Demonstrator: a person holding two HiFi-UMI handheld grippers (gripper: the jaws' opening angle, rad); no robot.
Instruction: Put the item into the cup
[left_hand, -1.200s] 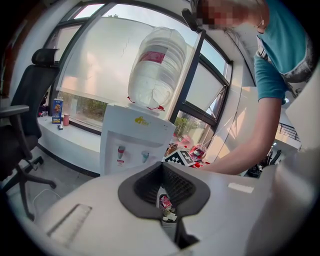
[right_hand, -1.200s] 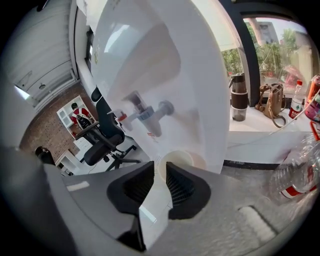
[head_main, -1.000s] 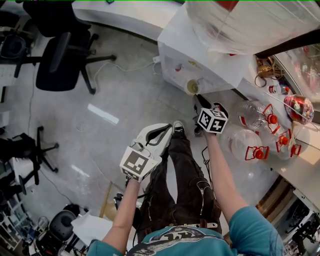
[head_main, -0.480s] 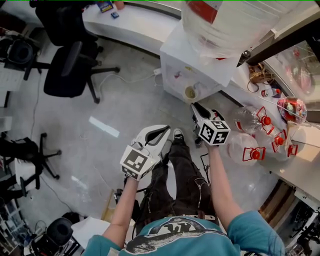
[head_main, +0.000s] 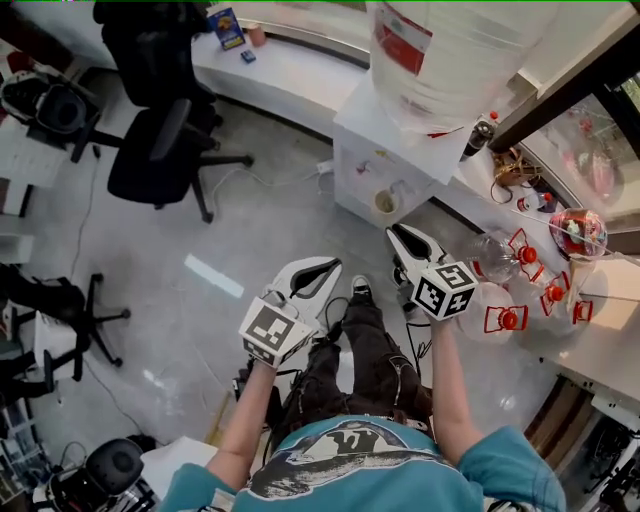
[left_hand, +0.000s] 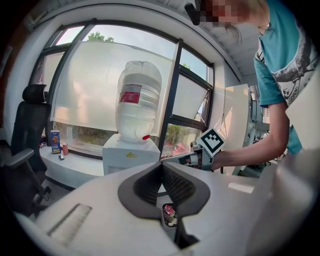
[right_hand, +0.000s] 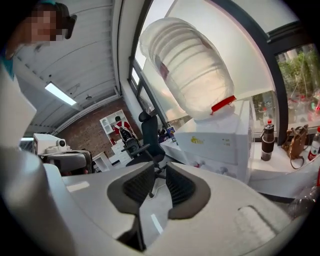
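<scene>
Judging from the head view, barely begun: paper cup (head_main: 385, 204) upright on the water dispenser (head_main: 365, 170) ledge, apparently empty. In the left gripper view, left gripper (left_hand: 161, 167) tips together, small red-and-white scrap (left_hand: 169, 212) low between the jaws, possibly the item. In the right gripper view, right gripper (right_hand: 156, 172) a slit apart, holding nothing.

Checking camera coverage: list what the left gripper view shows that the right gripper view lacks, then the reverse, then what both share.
Only the left gripper view: the right gripper, held out on the person's arm, and a blue box on the windowsill; the left gripper has its own jaws together. Only the right gripper view: a dark bottle and a brown bag on the counter beside the water dispenser, a brick wall behind, and its own jaws slightly apart, nothing between. Both: that dispenser with its upturned bottle, and a black office chair.
</scene>
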